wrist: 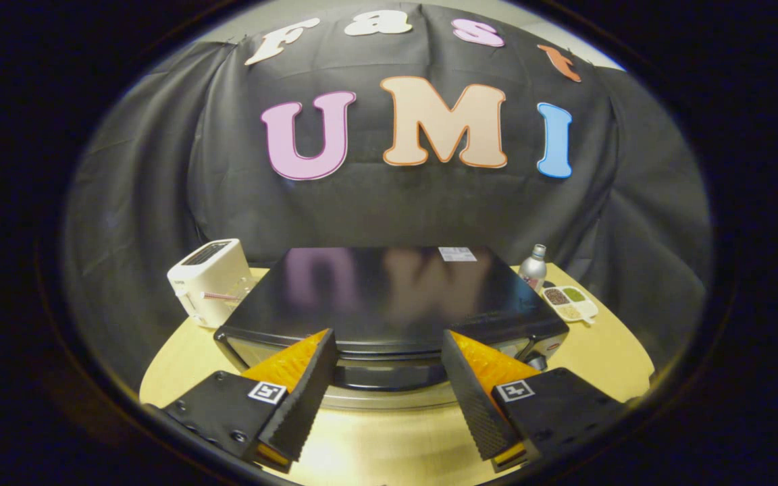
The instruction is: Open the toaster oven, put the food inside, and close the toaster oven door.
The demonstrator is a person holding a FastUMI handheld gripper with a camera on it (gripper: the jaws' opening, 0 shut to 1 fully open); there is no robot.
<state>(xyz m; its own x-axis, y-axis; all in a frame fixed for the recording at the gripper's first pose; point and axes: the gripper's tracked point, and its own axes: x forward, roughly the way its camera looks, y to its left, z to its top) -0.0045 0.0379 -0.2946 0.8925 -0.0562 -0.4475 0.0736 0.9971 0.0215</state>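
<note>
Pale wooden tabletop [375, 445] is shown nearest, with the gripper [389, 385] held above it, fingers spread wide and nothing pinched between them. Just ahead of the fingers the toaster oven [389, 297] is seen from above, its front turned toward the gripper and its long axis lying crosswise. The door appears shut, so opening, loading and closing are all judged outstanding. Beyond, a white toaster [210, 277], a bottle [533, 268] and a divided dish [570, 303] are placed.

gripper view | rides above fingers [389, 378] | faces forward-down | close over toaster oven [389, 297] top
</note>
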